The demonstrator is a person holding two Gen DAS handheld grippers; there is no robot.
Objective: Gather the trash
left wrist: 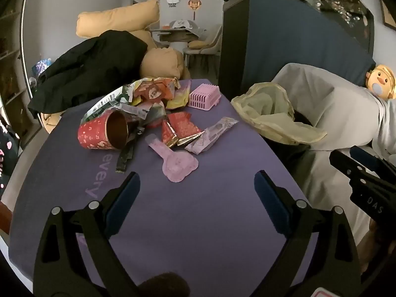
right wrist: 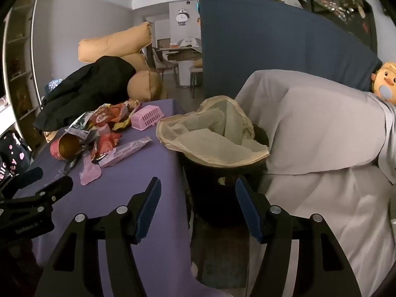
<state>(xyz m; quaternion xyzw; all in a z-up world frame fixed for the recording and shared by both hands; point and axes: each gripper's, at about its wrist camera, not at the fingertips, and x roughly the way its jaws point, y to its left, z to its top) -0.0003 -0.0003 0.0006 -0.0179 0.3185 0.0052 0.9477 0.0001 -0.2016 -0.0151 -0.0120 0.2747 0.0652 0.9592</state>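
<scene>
We read "every" in pale letters on the purple table cover [left wrist: 188,222], near its left edge. On the black body of the right gripper [left wrist: 356,170], at the right of the left wrist view, stand the letters "DAS". A dark bag [right wrist: 12,153] at far left carries pink lettering, partly "ello". Print on the wrappers is too small for us to read.

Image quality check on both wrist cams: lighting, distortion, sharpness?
Left wrist view: dim, flat indoor light with a purplish cast; heavy fisheye bends the purple tablecloth's edges; red paper cup and wrappers sharp, no motion blur. Right wrist view: same dimness; the black bin under its beige liner bag is lost in shadow; the glossy dark panel top right shows speckled glare.
</scene>
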